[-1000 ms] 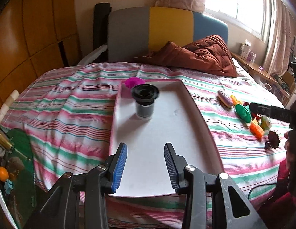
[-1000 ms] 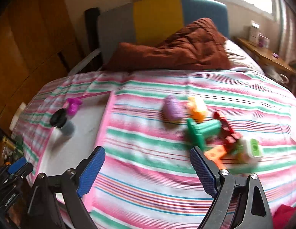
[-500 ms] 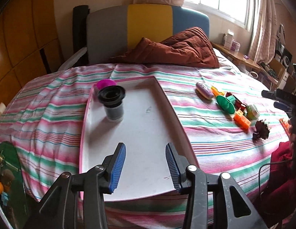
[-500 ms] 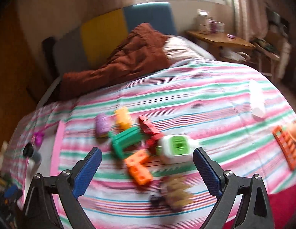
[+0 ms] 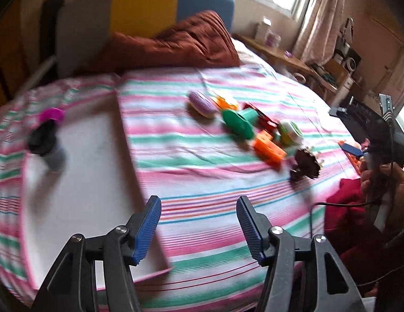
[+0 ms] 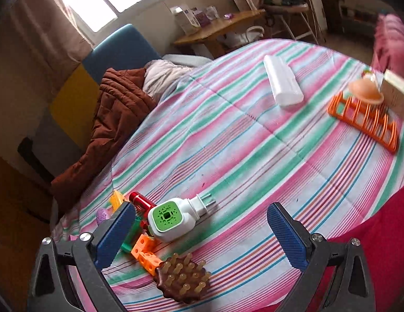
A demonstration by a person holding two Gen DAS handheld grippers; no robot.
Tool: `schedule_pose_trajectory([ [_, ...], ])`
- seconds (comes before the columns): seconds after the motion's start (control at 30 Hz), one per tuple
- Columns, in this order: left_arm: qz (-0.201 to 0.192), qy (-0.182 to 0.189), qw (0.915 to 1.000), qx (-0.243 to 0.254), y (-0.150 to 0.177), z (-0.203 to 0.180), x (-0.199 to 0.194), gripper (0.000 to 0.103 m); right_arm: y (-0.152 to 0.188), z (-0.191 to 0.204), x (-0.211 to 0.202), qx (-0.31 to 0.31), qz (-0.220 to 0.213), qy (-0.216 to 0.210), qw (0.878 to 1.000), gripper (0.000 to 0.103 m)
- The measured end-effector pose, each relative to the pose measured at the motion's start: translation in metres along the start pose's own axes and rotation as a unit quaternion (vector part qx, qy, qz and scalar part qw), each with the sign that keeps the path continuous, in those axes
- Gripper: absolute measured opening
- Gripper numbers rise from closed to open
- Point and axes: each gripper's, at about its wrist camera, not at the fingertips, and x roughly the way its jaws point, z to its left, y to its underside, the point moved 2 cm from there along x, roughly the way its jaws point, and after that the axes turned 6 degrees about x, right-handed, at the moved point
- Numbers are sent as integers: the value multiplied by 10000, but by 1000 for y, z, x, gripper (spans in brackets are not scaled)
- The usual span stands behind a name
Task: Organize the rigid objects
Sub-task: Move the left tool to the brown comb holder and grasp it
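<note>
Two grippers show, each with two ribbed blue pads. The left gripper has just been opening its jaws and now stands wide with nothing between them, above the striped bedspread beside the tray's right rim. The right gripper has also just widened; it holds nothing.

One flat white tray with a thin pink rim lies on the bed; on it stand one dark cylindrical cup and one magenta round piece behind it, both blurred.

The loose cluster on the bedspread counts one purple oval, one green flanged spool, one red piece, one orange block of joined cubes, one smooth white plug-in device with a green perforated face, and one brown scalloped disc studded with tan knobs. Well apart lie one white rounded case and one orange slatted rack.
</note>
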Motion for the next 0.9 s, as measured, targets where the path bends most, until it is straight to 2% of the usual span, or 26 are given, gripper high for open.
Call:
schedule_pose_trajectory([
  [0.13, 173, 440, 9988, 133, -14, -25, 17, 58, 1, -3, 0, 131, 27, -52, 9999, 102],
  [0.27, 113, 759, 9946, 702, -32, -57, 33, 56, -1, -9, -3, 312, 34, -199, 9993, 102],
  [0.33, 86, 1075, 9885, 1059, -42, -77, 43, 56, -1, -12, -5, 381, 47, -241, 9990, 102],
  [0.5, -52, 1131, 9705, 2128, -50, -120, 61, 55, -2, -16, -1, 542, 198, -375, 9976, 102],
  [0.57, 77, 1092, 9616, 2516, -49, -134, 73, 46, -1, -16, 1, 546, 253, -394, 9974, 102],
  [0.7, 253, 1198, 9455, 3017, -45, -153, 91, 39, -1, -13, 3, 486, 318, -434, 9974, 102],
  [0.77, 306, 1220, 9393, 3193, -44, -160, 98, 39, -1, -13, 4, 485, 341, -464, 9972, 102],
  [0.9, 386, 1235, 9341, 3326, -48, -172, 117, 39, -2, -13, 5, 492, 355, -473, 9970, 102],
])
